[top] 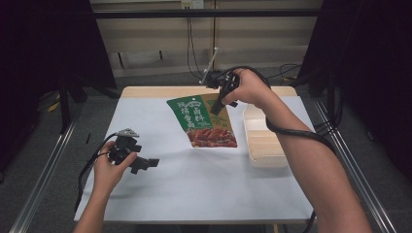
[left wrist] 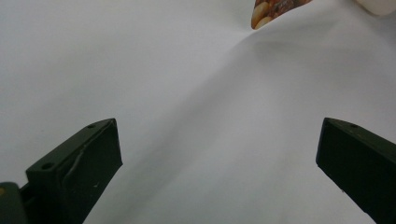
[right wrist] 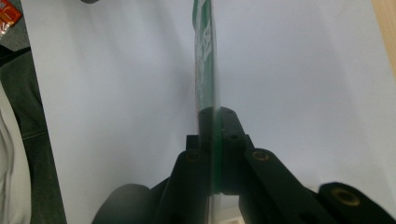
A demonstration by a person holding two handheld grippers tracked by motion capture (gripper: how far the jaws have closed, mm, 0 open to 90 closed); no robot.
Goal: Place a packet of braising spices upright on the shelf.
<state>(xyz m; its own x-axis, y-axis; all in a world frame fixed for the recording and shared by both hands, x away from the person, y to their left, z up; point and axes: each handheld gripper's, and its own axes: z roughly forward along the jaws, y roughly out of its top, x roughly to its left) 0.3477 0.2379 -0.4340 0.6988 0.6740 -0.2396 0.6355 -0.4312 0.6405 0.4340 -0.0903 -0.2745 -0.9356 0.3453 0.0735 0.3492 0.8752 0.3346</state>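
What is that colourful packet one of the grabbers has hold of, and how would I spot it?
Find the white table; near its far edge, just left of the pale tray, hangs a flat green pouch. The right gripper pinches its top edge. Its green face with white lettering and a picture of reddish food is the brightest colour among its white and pale neighbours.

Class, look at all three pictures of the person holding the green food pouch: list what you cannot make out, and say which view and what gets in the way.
- High view: the green pouch's top corner, covered by the right gripper.
- High view: the pouch's small print, too small to read.
- Right gripper view: the pouch's face, seen edge-on.
- Left gripper view: most of the pouch, cut off by the top edge.
- High view: the white tray's contents, unclear.
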